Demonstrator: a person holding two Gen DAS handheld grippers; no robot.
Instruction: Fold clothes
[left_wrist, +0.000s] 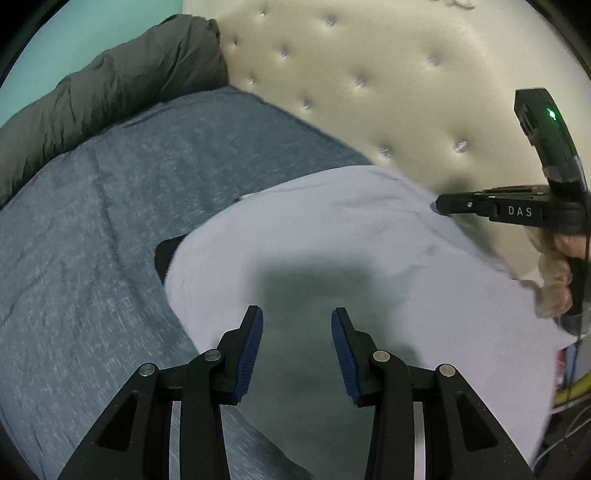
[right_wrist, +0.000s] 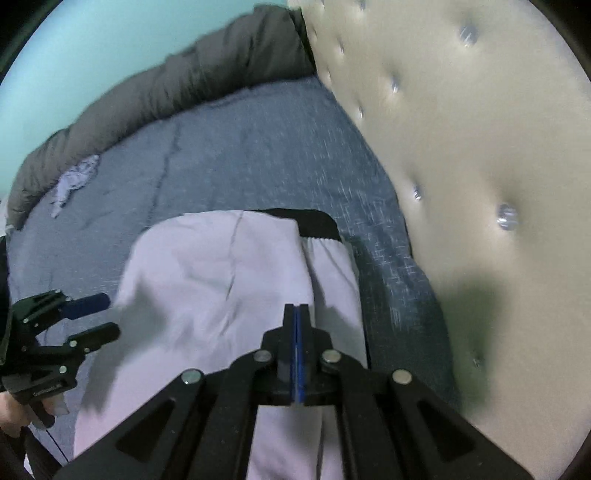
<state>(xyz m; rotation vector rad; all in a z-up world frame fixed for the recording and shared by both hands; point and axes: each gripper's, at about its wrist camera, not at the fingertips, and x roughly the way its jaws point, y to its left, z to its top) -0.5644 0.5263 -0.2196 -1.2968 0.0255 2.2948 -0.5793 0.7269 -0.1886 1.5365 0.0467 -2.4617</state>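
Note:
A pale lavender garment with a black elastic waistband lies mostly flat on the blue-grey bed cover. My left gripper hovers open over the garment's near part and casts a shadow on it; nothing is between its blue pads. My right gripper is shut, pads pressed together, above the garment's edge nearest the headboard. I see no cloth between its pads.
A cream tufted headboard borders the bed on the right. A rolled grey duvet lines the far edge by a teal wall. A small crumpled lavender cloth lies near the duvet. Hands hold the grippers.

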